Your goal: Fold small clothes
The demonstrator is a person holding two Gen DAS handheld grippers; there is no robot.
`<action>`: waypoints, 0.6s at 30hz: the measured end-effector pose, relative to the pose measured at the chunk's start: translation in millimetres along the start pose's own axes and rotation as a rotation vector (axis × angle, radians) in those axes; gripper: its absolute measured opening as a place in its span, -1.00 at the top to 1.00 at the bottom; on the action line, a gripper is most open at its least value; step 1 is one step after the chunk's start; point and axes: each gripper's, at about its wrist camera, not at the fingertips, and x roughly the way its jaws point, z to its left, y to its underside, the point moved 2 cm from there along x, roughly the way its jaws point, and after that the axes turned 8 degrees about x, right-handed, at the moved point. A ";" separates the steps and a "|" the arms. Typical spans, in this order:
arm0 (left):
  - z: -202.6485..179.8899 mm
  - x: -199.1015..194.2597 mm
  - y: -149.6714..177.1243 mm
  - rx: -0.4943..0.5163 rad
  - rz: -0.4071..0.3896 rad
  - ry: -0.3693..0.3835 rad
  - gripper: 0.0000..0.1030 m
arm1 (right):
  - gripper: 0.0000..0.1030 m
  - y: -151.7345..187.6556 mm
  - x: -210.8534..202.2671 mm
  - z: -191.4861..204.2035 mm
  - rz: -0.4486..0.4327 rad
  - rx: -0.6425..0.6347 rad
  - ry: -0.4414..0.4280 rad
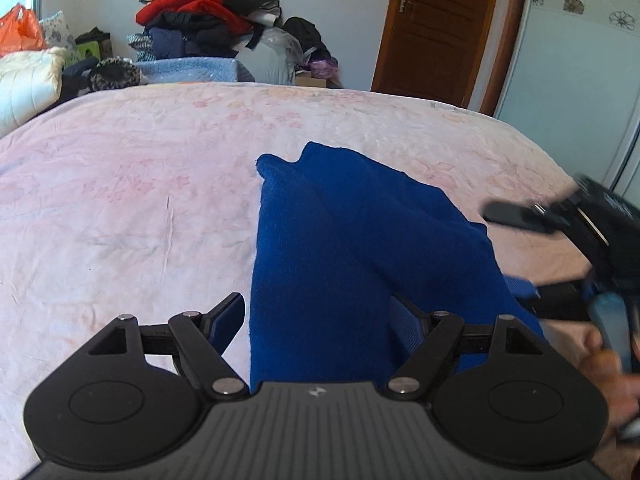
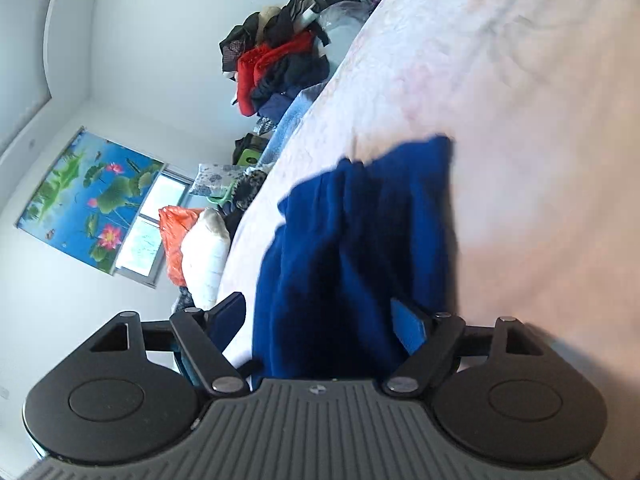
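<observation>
My left hand-held gripper (image 1: pixel 318 312) & right hand-held gripper (image 2: pixel 320 312) both gape, gripping nothing; blue knit garment (image 1: pixel 340 240) lies part-folded on the bed (image 1: pixel 120 200) (pink sheet). Next: grab an edge, fold again.

the left gripper (image 1: pixel 316 316) hangs over a pink bed (image 1: pixel 120 200) with its jaws wide apart. a blue cloth (image 1: pixel 340 240) lies folded on the bed and runs between the jaws. the right gripper (image 1: pixel 516 248) is at the right edge, blurry. a pile of clothes (image 1: pixel 200 20) and a brown door (image 1: pixel 440 20) are behind.
</observation>
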 end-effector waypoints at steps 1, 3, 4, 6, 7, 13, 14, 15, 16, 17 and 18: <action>-3.3 -0.6 0.9 0.013 -0.003 -0.002 -0.53 | -0.49 -8.5 8.7 -0.3 0.002 0.006 0.004; -11.5 0.2 4.8 0.052 -0.002 0.007 -0.53 | -0.49 -19.3 19.5 0.6 0.012 0.006 0.007; -16.1 2.0 7.4 0.076 0.005 0.010 -0.53 | -0.50 -24.1 24.5 2.6 0.008 0.000 0.014; -23.4 4.6 12.4 0.117 0.011 -0.010 -0.53 | 0.06 -22.7 30.0 9.0 -0.003 -0.045 0.085; -26.1 4.7 14.4 0.134 0.008 -0.020 -0.53 | 0.39 -21.1 30.9 12.3 -0.010 -0.083 0.144; -27.4 1.7 17.3 0.138 -0.001 0.002 -0.58 | 0.71 -12.8 0.0 8.4 -0.117 -0.145 0.197; -26.8 2.5 17.4 0.138 -0.002 0.003 -0.62 | 0.71 -12.4 -3.9 7.6 -0.122 -0.154 0.208; -26.7 3.2 17.8 0.139 -0.003 0.000 -0.62 | 0.71 -12.2 -5.5 4.8 -0.127 -0.160 0.229; -27.0 3.9 18.1 0.141 -0.001 -0.003 -0.62 | 0.71 -14.2 -4.8 3.6 -0.124 -0.169 0.243; -27.6 3.9 18.6 0.145 -0.001 -0.004 -0.62 | 0.71 -14.6 -4.9 1.7 -0.119 -0.177 0.257; -27.4 3.2 19.2 0.145 -0.002 -0.006 -0.62 | 0.68 -15.4 -5.1 0.5 -0.108 -0.183 0.271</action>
